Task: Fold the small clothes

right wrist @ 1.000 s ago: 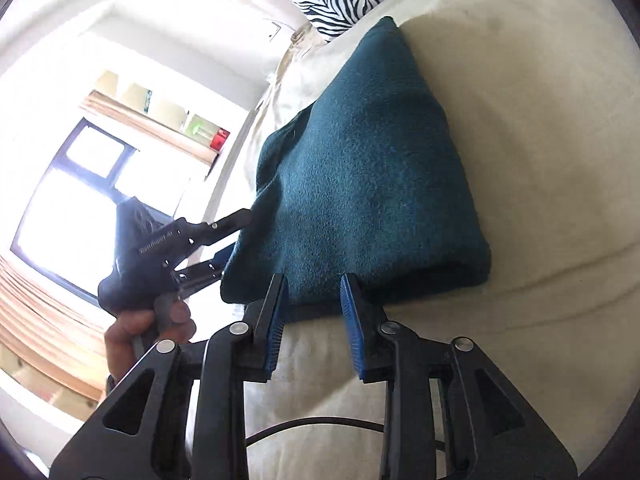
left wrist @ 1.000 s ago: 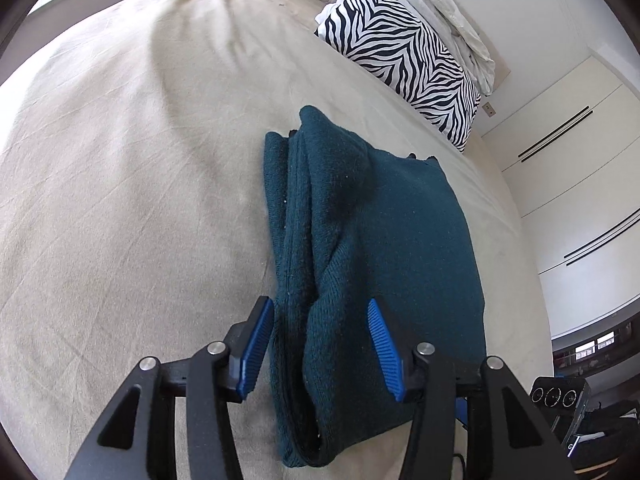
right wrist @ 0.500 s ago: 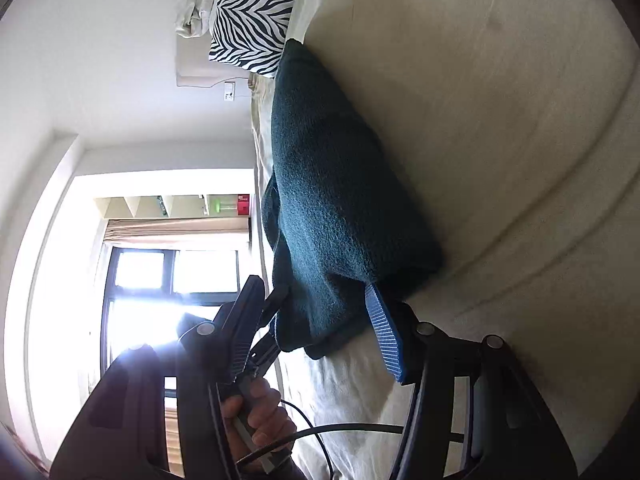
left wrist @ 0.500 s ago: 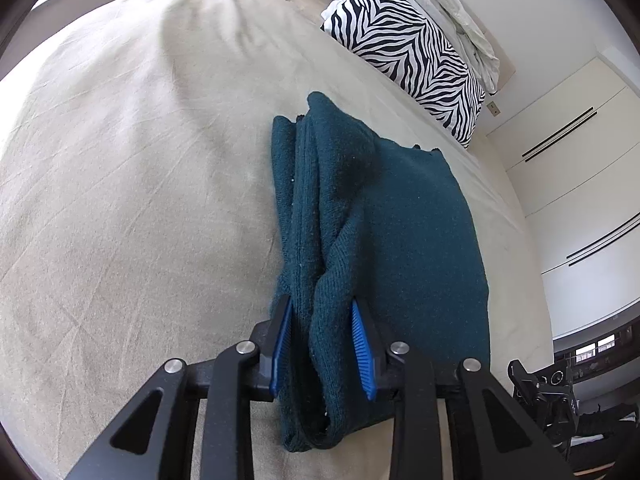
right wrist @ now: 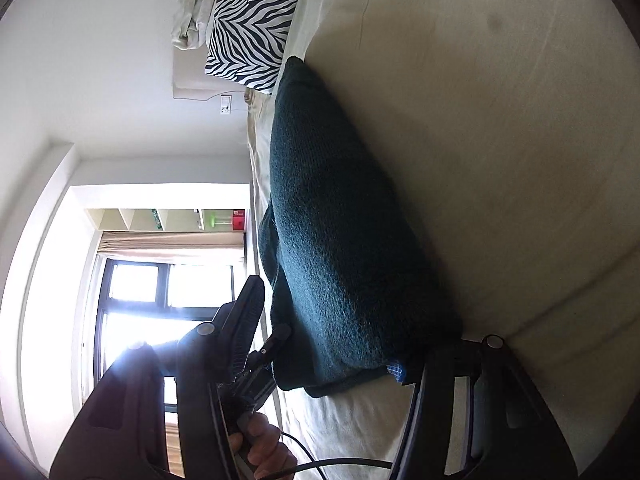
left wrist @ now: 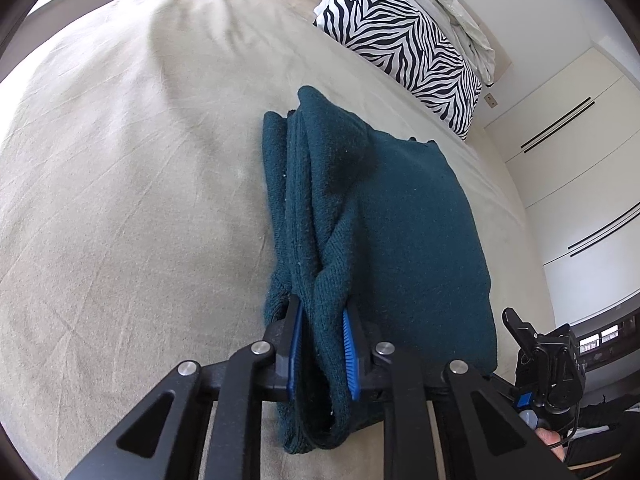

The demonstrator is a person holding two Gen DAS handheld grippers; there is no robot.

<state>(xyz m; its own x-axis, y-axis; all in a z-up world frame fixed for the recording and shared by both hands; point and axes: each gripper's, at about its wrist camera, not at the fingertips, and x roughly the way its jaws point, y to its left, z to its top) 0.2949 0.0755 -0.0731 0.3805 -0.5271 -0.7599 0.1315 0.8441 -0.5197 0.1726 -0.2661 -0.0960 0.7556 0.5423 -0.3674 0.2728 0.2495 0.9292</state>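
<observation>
Can't see much of the right gripper (right wrist: 320,356) from its own camera: one finger is dark against the window glare, and the other is tucked under the dark green sweater (right wrist: 340,240), with just a bit of blue pad poking out, so no telling if it actually pinches. The left gripper (left wrist: 322,356) has its blue pads half sunk in the knit. The near end of that fold is hidden by the fingers. The zebra pillow (right wrist: 252,20) runs off the top edge.
</observation>
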